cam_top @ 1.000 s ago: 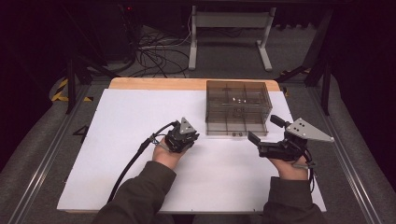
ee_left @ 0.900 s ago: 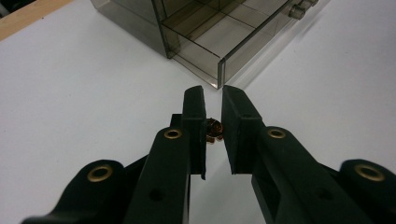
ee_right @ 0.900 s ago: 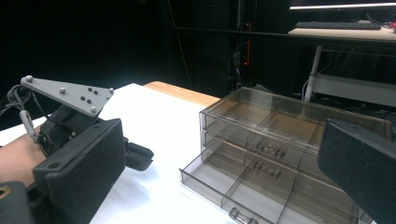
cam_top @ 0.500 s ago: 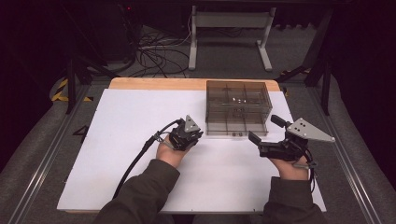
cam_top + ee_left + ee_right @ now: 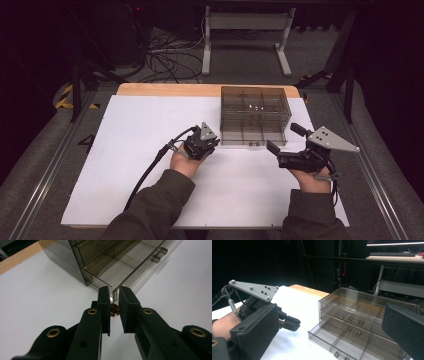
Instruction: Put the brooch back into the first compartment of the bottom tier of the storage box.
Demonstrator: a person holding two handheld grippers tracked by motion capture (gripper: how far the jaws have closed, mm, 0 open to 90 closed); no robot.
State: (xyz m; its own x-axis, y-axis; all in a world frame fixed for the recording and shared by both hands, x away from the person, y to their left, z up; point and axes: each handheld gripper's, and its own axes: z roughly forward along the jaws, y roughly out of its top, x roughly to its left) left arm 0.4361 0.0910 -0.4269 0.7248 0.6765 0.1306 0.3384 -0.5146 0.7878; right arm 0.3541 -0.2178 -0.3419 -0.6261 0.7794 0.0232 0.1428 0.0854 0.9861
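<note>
White bench (image 5: 125, 150) carries a smoky clear drawer box (image 5: 255, 115), its bottom drawer (image 5: 352, 345) pulled out. The left hand-held gripper (image 5: 113, 300) has edged closer to it, pinching small brass pieces (image 5: 114, 310); right hand-held gripper (image 5: 282, 140) beside it stays spread.

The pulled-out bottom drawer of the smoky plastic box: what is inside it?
The open drawer shows thin dividers and bare compartments; nothing lies in the parts visible. The left gripper pinches a small copper-coloured piece near the drawer's corner. The drawer's rear, under the upper drawers, is covered.
</note>
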